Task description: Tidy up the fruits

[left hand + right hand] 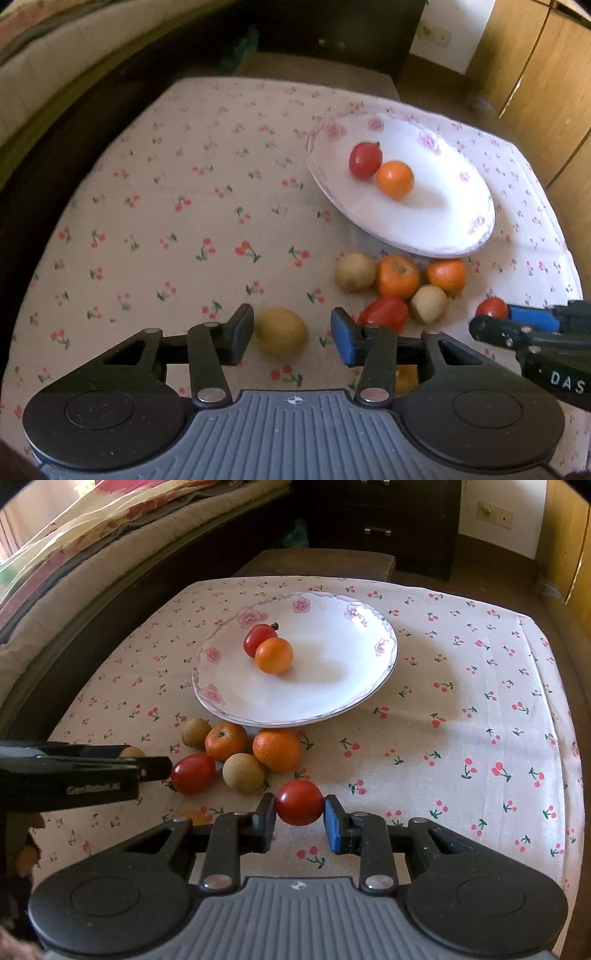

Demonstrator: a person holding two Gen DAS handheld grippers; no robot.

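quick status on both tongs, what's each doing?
Left tongs: open around a brown fruit, not gripping.
Right tongs: shut on a red tomato.

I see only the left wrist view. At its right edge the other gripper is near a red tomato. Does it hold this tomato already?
Observer: It seems so. In the right wrist view the red tomato sits between the fingers of the right gripper, and both pads touch it.
Operator: Is any fruit on the cloth to the right of that gripper?
Observer: No. That side shows only bare tablecloth out to the table edge.
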